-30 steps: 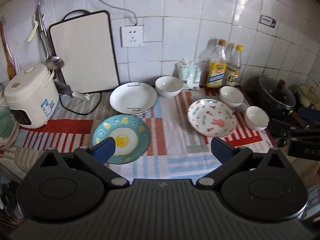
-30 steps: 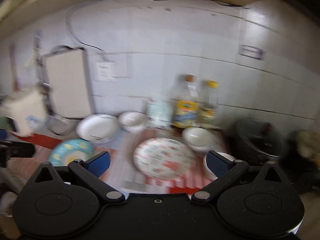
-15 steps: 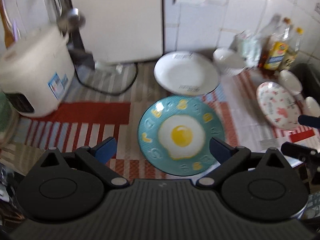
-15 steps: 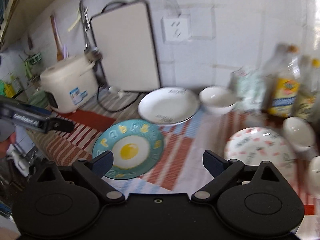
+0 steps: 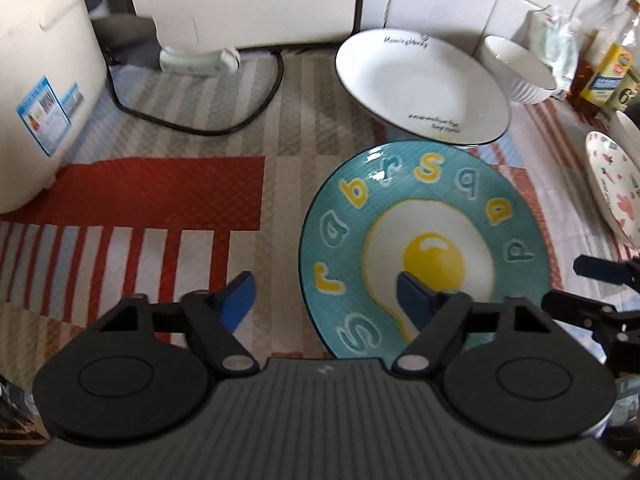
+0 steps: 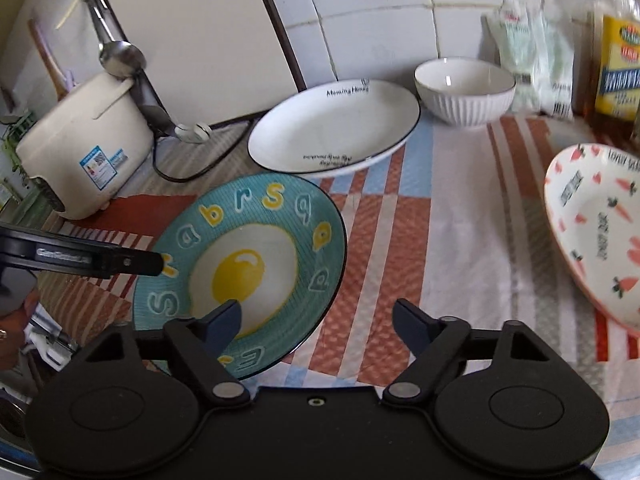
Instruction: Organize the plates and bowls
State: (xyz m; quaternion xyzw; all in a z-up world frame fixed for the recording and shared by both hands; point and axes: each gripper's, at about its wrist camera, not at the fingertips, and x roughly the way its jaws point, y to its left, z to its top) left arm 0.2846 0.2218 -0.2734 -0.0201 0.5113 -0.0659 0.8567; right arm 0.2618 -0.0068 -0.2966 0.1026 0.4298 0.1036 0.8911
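A teal plate with a fried-egg picture (image 5: 424, 248) lies flat on the striped cloth; it also shows in the right wrist view (image 6: 248, 264). My left gripper (image 5: 326, 296) is open and straddles the plate's left rim, one finger over the cloth, one over the egg. My right gripper (image 6: 316, 320) is open and straddles the plate's right rim. Behind lie a white plate with black lettering (image 5: 420, 84) (image 6: 336, 124) and a white ribbed bowl (image 5: 520, 68) (image 6: 464, 90). A carrot-patterned plate (image 6: 596, 224) (image 5: 612, 184) lies to the right.
A cream rice cooker (image 5: 36, 80) (image 6: 76, 152) stands at the left with its black cord (image 5: 192, 120) on the cloth. A white board (image 6: 192, 40) leans on the tiled wall. Oil bottles (image 5: 608, 68) and a packet (image 6: 532, 60) stand at the back right.
Both grippers have moved down and closer to the teal plate, which now fills more of both views. Their fingers have narrowed a little and now straddle its two side rims.
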